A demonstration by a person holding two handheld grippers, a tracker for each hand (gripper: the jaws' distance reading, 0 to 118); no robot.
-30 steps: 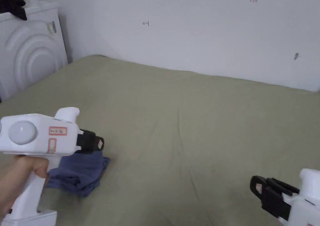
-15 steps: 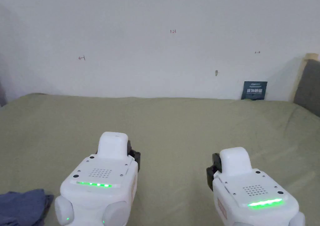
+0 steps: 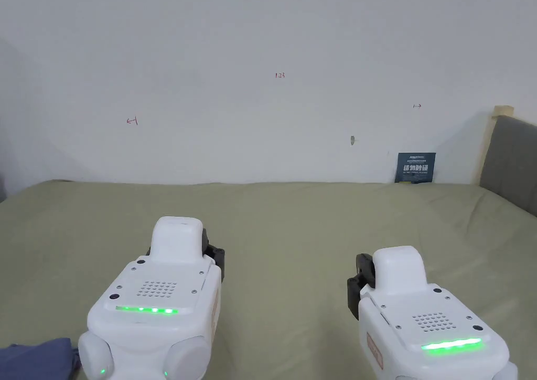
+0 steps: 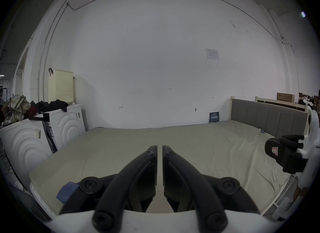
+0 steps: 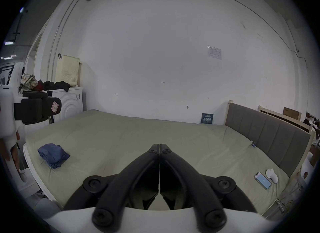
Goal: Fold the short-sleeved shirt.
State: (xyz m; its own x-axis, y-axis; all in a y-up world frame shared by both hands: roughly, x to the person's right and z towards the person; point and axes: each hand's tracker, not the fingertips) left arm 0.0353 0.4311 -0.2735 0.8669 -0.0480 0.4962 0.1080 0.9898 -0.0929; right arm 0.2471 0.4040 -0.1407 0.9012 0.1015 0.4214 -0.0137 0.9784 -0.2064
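Right gripper view: folded blue shirt [image 5: 53,155] lies flat; long axis unclear.

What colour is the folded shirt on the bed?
Blue; the shirt shows best in the right gripper view.

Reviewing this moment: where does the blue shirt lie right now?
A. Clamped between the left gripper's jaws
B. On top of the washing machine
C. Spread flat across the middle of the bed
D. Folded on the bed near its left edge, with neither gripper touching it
D. The blue shirt lies as a small folded bundle on the bed near its left edge, apart from both the left gripper and the right gripper, which are raised over the sheet.
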